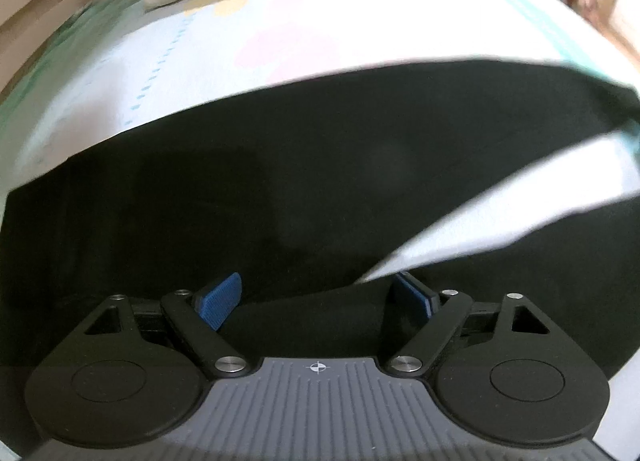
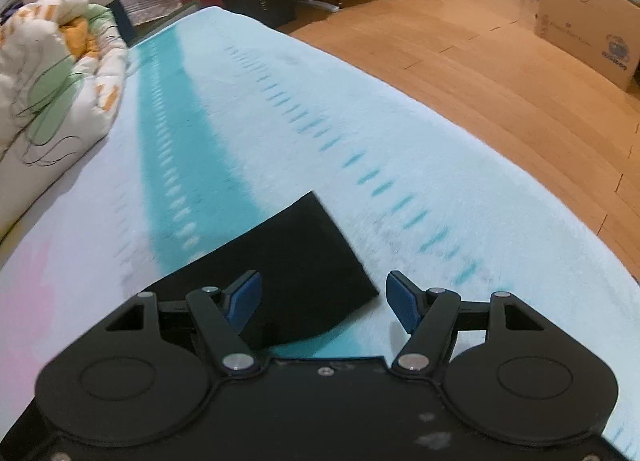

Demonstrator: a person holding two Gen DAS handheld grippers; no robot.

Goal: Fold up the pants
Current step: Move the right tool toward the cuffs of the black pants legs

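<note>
On the pale bedsheet [image 2: 280, 109] lie black pants [image 1: 280, 181]; both tools, left [image 1: 318, 299] and right [image 2: 322, 301], gape wide, holding nothing.

Black pants [image 1: 280, 181], pale sheet [image 2: 280, 109] with teal stripe and dashes plus pink patches, cream quilt [image 2: 52, 73] with green and orange shapes, blue gripper pads [image 2: 244, 301]

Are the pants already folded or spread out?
Spread out, it seems: the pants lie flat across the bed, and a gap of sheet separates the two legs. Hidden layers cannot be ruled out.
</note>
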